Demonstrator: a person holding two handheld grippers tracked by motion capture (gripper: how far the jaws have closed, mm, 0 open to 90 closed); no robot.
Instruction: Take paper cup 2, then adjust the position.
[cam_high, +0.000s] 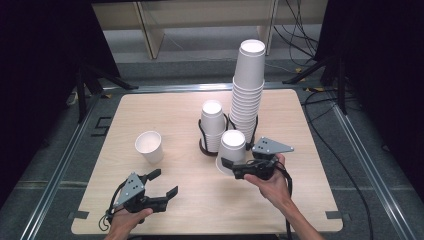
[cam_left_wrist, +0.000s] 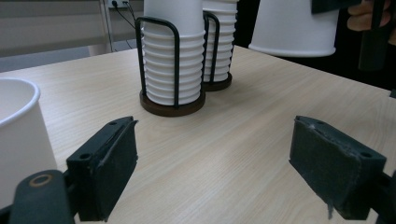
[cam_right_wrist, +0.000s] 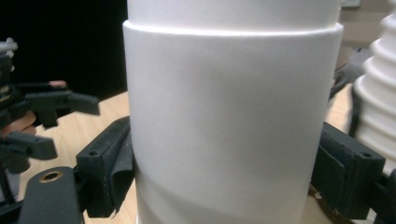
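Near the table's (cam_high: 150, 107) centre, the right gripper (cam_high: 231, 166) clamps a white cup (cam_high: 231, 150) upside down, just at five o'clock from the short stack (cam_high: 212, 124). Its base is cut off in the right gripper view. At seven o'clock the left gripper (cam_high: 165, 183) gapes empty. The tall stack (cam_high: 247, 90) overtops the pale wood; dark curtains and cables ring the room.

A light wood-grain table with rounded corners (cam_high: 150, 107) stands on a grey floor (cam_high: 45, 165) edged by metal rails (cam_high: 60, 167), black curtains (cam_high: 45, 45) hang at both sides, pale wooden furniture (cam_high: 150, 20) sits behind, and black cables (cam_high: 350, 165) trail along the right.
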